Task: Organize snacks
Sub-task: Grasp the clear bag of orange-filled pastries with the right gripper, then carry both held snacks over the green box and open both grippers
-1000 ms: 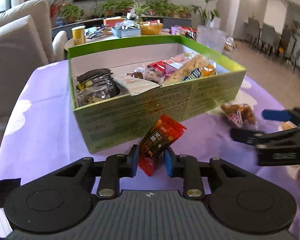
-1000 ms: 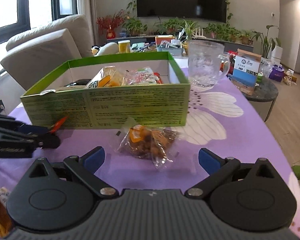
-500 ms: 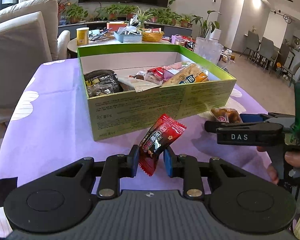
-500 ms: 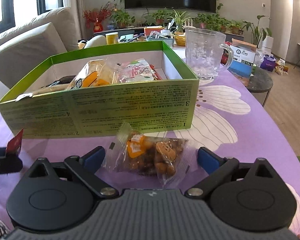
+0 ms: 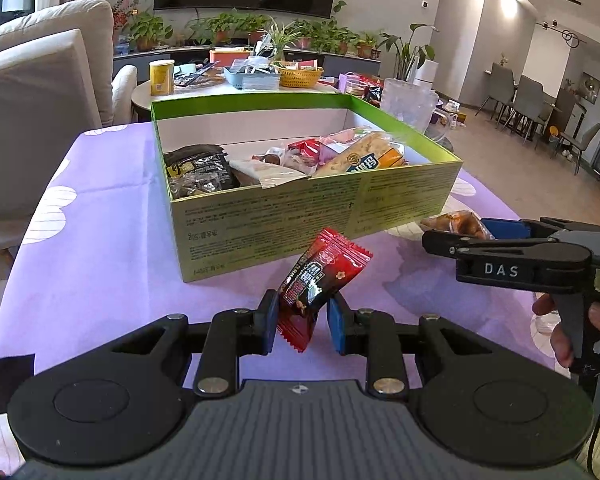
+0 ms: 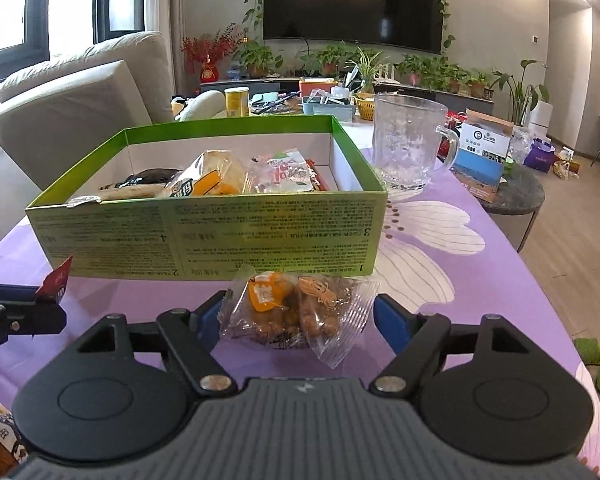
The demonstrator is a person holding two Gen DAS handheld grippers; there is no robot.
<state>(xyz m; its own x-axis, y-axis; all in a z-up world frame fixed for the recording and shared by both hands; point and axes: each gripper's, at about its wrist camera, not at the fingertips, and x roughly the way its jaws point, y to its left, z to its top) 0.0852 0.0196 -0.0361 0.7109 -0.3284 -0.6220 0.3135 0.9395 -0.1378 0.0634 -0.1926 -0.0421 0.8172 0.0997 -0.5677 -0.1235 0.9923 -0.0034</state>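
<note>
1. My left gripper (image 5: 302, 322) pinches a red and black snack packet (image 5: 320, 280) between its two blue pads. The packet tilts up and to the right, lifted above the purple tablecloth (image 5: 100, 272).
2. Just beyond the packet sits an open green cardboard box (image 5: 300, 216), its near wall facing me. Inside lie several wrapped snacks: a dark packet (image 5: 198, 168) at the left, a pale one in the middle, and a yellow cracker pack (image 5: 364, 158) at the right.
3. My right gripper (image 6: 300, 320) is spread wide. Its blue fingers sit on either side of a clear bag of brown nuts (image 6: 296, 312). The bag lies flat on the tablecloth, just in front of the box's near wall. I cannot tell whether the fingers touch the bag.
4. In the left wrist view, the right gripper reaches in from the right edge, with the nut bag at its tips near the box's right corner.
5. A clear glass mug (image 6: 408, 144) stands upright on the cloth, just beside the box's far right corner.
6. Behind the table are a pale sofa (image 6: 80, 96), a row of potted plants and a dark wall television (image 6: 354, 4).
</note>
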